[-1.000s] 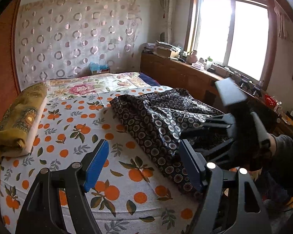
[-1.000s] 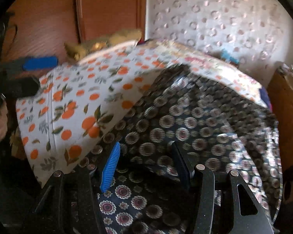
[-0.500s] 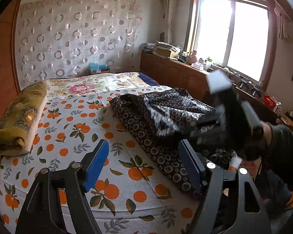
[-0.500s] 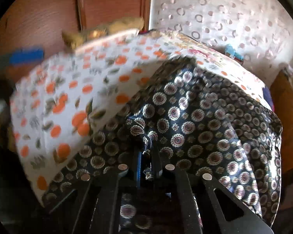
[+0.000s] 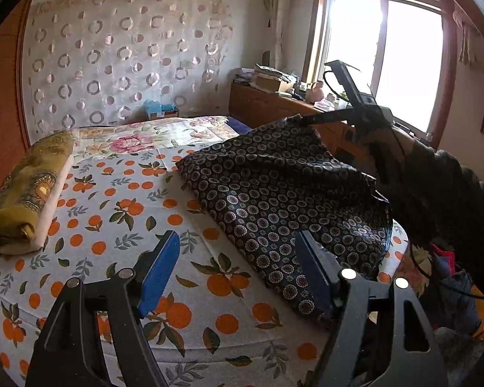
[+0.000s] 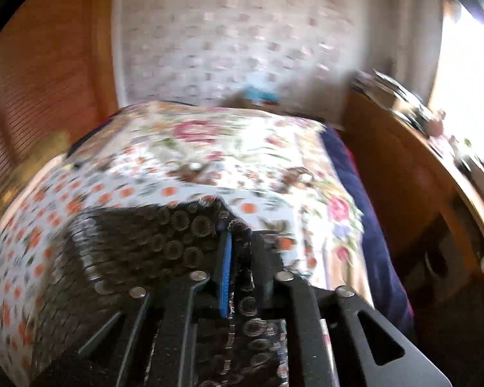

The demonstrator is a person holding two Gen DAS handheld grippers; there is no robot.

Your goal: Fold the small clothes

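Note:
A dark garment with small round flower prints (image 5: 274, 187) lies on the orange-print bedsheet (image 5: 113, 213), its far edge lifted off the bed. My right gripper (image 5: 301, 117) pinches that raised edge, held by a dark-sleeved arm (image 5: 451, 193). In the right wrist view the cloth (image 6: 151, 245) sits bunched between the blue pads of the right gripper (image 6: 238, 235), whose jaws are opening slightly while still pressing on the fabric. My left gripper (image 5: 235, 237) hovers open over the bed's near edge, with nothing between its fingers.
A folded yellow-brown blanket (image 5: 29, 187) lies along the bed's left side. A floral quilt (image 5: 151, 135) covers the far end. A cluttered wooden cabinet (image 5: 267, 106) runs under the window at the right. More clothes (image 5: 451, 290) are heaped beside the bed at lower right.
The right gripper shut on the garment's edge, then carried it up and toward the far end of the bed, stretching the cloth. The left gripper stayed still and open.

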